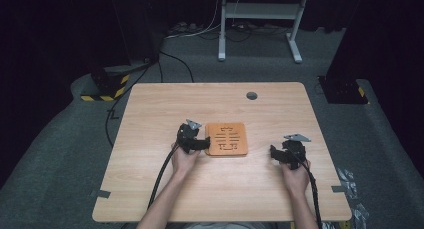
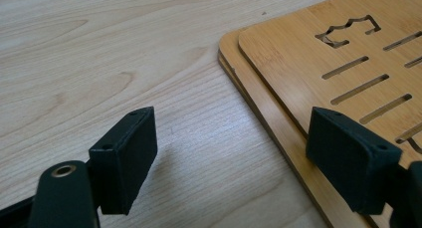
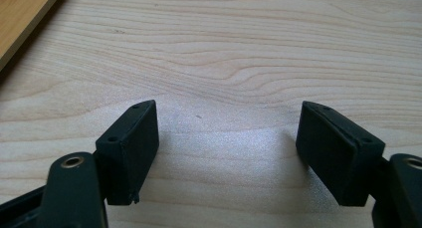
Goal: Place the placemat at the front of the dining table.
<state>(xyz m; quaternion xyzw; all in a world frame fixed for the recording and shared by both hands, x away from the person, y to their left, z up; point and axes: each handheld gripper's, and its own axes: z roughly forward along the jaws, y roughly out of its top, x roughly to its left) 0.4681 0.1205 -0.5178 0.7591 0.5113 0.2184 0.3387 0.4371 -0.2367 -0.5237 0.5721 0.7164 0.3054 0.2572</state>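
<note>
Slotted bamboo board (image 1: 227, 138) was flanked on the woodgrain bench (image 1: 165, 104) by the spread left claw (image 1: 201, 143); the right claw (image 1: 274, 154) was spread over bare wood.

1. The tabletop (image 2: 99, 54) is pale wood with a clear wavy grain and a smooth, faintly satin finish.
2. The board (image 2: 318, 49) looks like bamboo: warm orange, fine straight grain, smooth, with clean-cut slots; it seems to be two layers stacked.
3. The left hand-held gripper (image 2: 231, 161) and right hand-held gripper (image 3: 226, 153) have matt black plastic jaws, with brass-coloured metal inserts near their bases.
4. The floor (image 1: 60, 134) is grey, rough carpet.
</note>
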